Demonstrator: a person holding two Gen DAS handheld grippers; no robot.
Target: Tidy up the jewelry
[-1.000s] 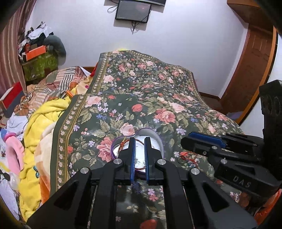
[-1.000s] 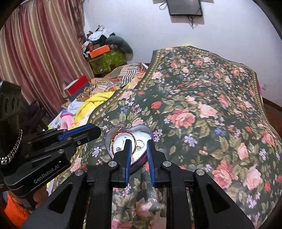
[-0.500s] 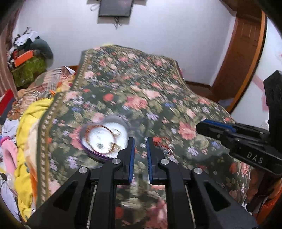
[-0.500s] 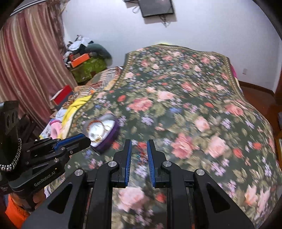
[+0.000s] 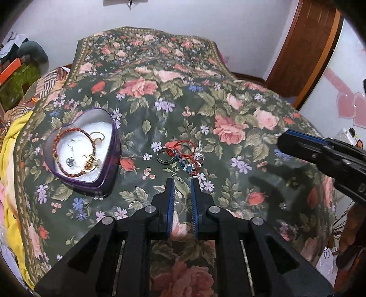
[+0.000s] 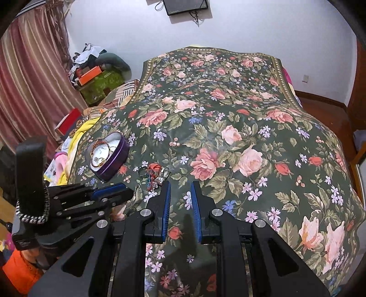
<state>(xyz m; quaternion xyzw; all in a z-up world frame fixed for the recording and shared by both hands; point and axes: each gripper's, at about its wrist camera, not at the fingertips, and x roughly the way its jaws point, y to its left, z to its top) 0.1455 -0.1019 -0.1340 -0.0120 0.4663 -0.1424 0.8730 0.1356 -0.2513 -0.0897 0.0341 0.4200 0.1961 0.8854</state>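
A purple heart-shaped box [image 5: 109, 155] sits on the floral bedspread, holding a red-gold bangle [image 5: 75, 153], gold rings and a small silver piece; it also shows in the right wrist view [image 6: 114, 160]. A loose jewelry pile [image 5: 183, 155] lies right of it: a silver ring [image 5: 165, 156], red loops and blue beads; it shows in the right wrist view [image 6: 154, 174] too. My left gripper [image 5: 182, 180] is open and empty, just in front of the pile. My right gripper [image 6: 180, 184] is open and empty, to the right of the pile.
The floral bedspread [image 6: 240, 128] covers the whole bed. Yellow blankets [image 5: 9, 146] and clutter lie off the left edge. A striped curtain [image 6: 29, 75] hangs at left, a wooden door [image 5: 306, 45] at right. A monitor [image 6: 185, 6] hangs on the far wall.
Both grippers have swung right and pulled back from over the heart box. The box now lies to the left and the loose pile lies ahead of the left gripper. Both jaws stand slightly wider.
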